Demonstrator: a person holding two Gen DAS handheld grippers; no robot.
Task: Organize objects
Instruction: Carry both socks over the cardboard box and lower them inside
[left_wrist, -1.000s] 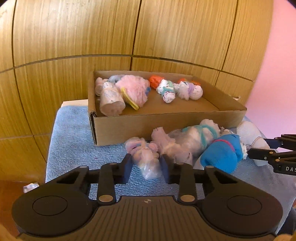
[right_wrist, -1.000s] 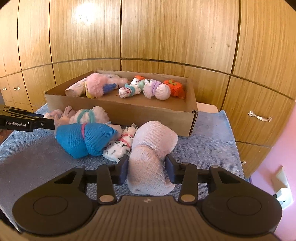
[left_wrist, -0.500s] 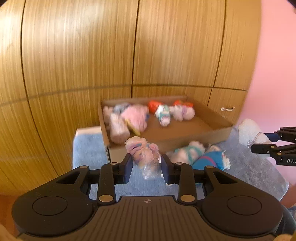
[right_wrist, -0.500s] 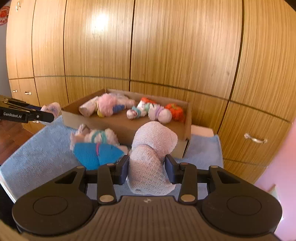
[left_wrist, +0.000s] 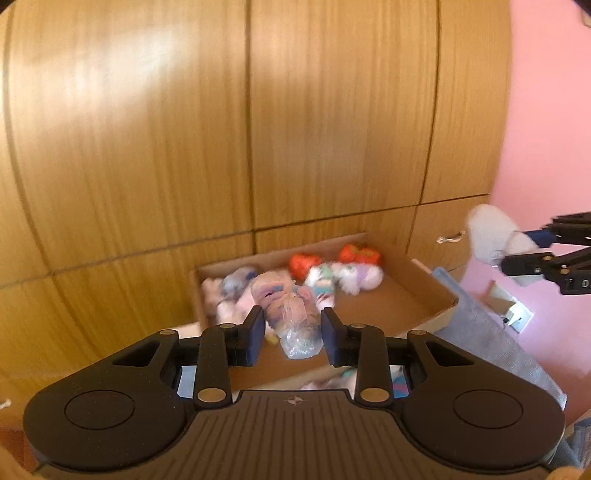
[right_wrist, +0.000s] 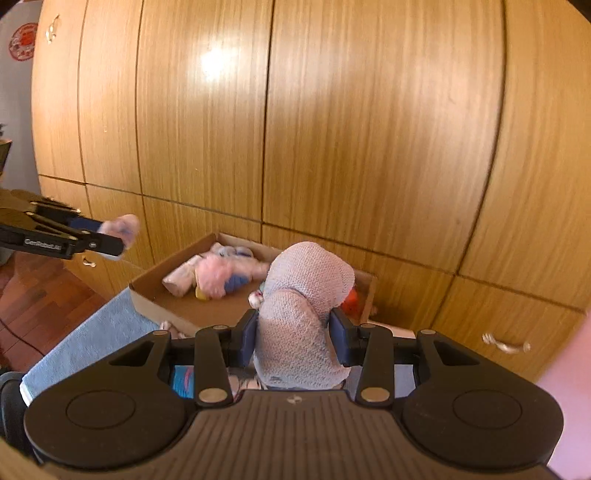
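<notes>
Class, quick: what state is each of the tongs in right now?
Left tongs: shut on pastel pink-purple rolled sock bundle.
Right tongs: shut on pale pink knitted sock roll.

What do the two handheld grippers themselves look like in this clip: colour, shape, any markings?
Both are matte black plastic. Each body has a ribbed top plate with a small compass-like emblem, a round disc at either side, and linkage arms with brass-coloured pivot pins. The left gripper and right gripper carry dark blue finger pads. Seen side-on, the left one bears blurred white lettering. No cables or sleeves show.
</notes>
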